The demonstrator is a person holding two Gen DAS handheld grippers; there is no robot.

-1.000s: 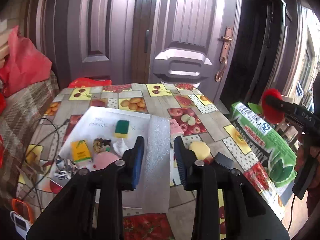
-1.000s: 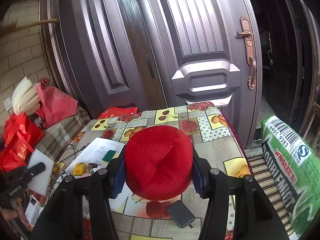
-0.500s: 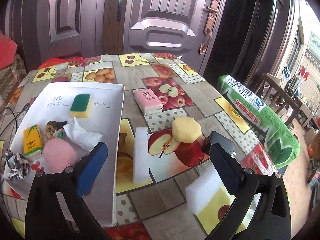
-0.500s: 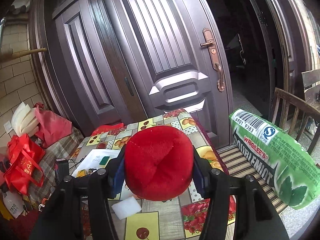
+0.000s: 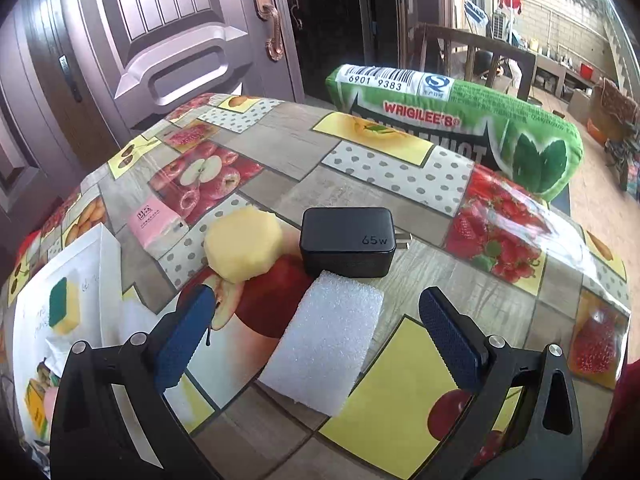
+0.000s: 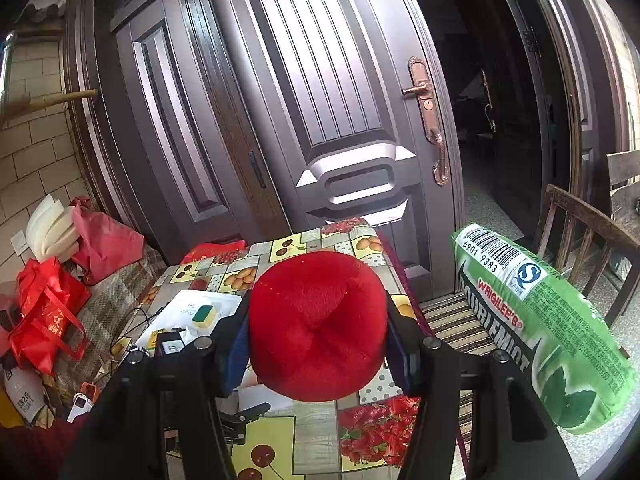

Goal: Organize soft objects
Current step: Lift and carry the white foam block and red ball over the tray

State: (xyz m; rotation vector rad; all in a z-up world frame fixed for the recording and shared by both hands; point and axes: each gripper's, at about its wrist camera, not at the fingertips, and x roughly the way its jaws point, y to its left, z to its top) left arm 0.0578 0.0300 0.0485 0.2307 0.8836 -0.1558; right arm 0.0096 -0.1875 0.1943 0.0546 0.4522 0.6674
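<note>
Likely feather-light and squashy, the white rectangular foam sponge (image 5: 326, 342) lies between the wide-apart left gripper (image 5: 316, 344) fingers, best pinched across its long sides, while the right gripper (image 6: 318, 346) is clamped on a red plush ball (image 6: 318, 324).

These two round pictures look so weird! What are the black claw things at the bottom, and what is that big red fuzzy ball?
The black claws are grippers: tongs a person holds, one in each hand. Each carries a camera looking forward between its fingers, and its lens bends the view round.

The left gripper is open, with a white foam sponge block on the fruit-patterned tablecloth between its fingers. Just beyond lie a yellow round sponge, a black charger brick and a pink tissue packet. A white tray to the left holds a green-and-yellow scrub sponge.

The right gripper is squeezing the red plush ball. The long green gum-pack pillow rests on a chair.
</note>
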